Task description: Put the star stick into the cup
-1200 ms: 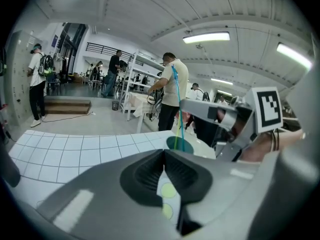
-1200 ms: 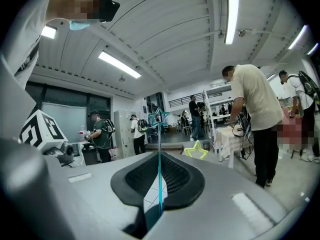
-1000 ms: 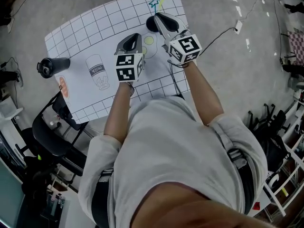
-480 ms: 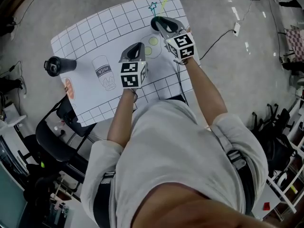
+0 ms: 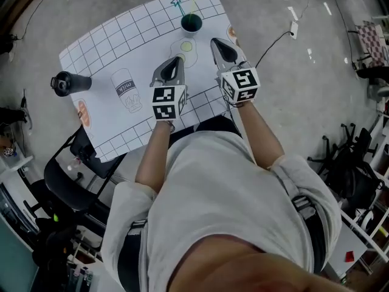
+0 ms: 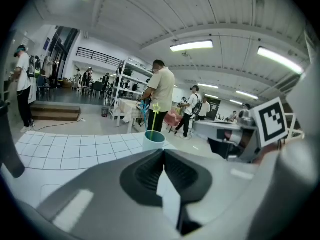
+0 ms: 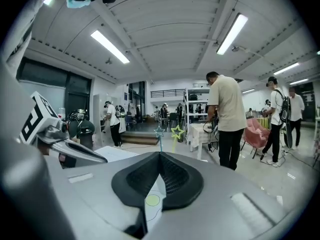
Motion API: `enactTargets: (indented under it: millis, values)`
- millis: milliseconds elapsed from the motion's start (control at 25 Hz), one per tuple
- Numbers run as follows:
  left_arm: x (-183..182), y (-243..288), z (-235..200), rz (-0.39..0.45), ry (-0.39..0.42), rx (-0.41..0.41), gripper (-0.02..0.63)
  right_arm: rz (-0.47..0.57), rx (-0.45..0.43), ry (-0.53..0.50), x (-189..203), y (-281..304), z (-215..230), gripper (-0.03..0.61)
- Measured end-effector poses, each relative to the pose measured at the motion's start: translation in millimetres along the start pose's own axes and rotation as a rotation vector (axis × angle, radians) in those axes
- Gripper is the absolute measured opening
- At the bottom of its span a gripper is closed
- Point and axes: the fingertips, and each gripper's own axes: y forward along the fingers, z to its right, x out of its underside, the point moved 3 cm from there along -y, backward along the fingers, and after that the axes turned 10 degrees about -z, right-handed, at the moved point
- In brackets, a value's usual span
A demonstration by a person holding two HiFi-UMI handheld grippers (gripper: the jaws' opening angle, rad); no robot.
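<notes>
Sticks (image 6: 155, 107) are standing in the cup (image 6: 152, 143), far side. Left tongs (image 5: 174, 61) and right tongs (image 5: 214, 42) are hovering near, both pressed together, empty. Stems are looking light, thin, bendy; pinching mid-stem seems best.

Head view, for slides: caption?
Star sticks stand in the cup; left tool and right tool hover shut over the mat.

Sheet (image 5: 121, 47): paper-like, matt, printed grid.
Cup (image 5: 191, 22): smooth, prob. plastic.
Left gripper (image 5: 175, 61), right gripper (image 5: 217, 42): grey matt plastic; pads (image 7: 175, 178) black, ribbed.
Floor (image 5: 292, 90): smooth, bit glossy.
</notes>
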Motion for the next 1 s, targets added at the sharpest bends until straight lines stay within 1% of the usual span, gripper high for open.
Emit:
enactTargets:
  millis: [80, 160, 360, 480, 600, 720, 880, 1000]
  values:
    - [0.0, -1.4, 16.9, 0.014, 0.004, 0.001, 0.003, 0.02, -0.001, 0.029, 0.2, -19.9, 4.0, -0.002]
    - [-1.8, -3.5, 34.7, 0.037, 0.008, -0.016, 0.003, 0.036, -0.004, 0.037, 0.2, -37.7, 9.6, -0.002]
    - [-15.9, -6.9, 94.1, 0.123, -0.002, -0.084, 0.003, 0.019, -0.042, -0.012, 5.8, -84.7, 33.7, -0.002]
    - [-23.6, -3.3, 137.2, 0.17, -0.006, -0.111, 0.003, 0.048, -0.066, -0.045, 4.4, -117.9, 54.5, -0.002]
    - [-26.3, 2.2, 178.0, 0.191, 0.006, -0.134, 0.003, 0.075, -0.067, -0.076, 10.1, -144.7, 74.3, -0.002]
    - [-26.2, 5.6, 212.4, 0.216, 0.002, -0.161, 0.003, 0.092, -0.082, -0.055, 19.4, -167.9, 94.8, -0.002]
    - [-20.5, 8.6, 240.7, 0.225, -0.019, -0.193, 0.003, 0.107, -0.114, -0.042, 30.2, -189.4, 112.2, -0.002]
    - [-19.6, 11.0, 256.7, 0.223, -0.002, -0.213, 0.003, 0.119, -0.126, -0.033, 35.2, -200.0, 123.6, -0.002]
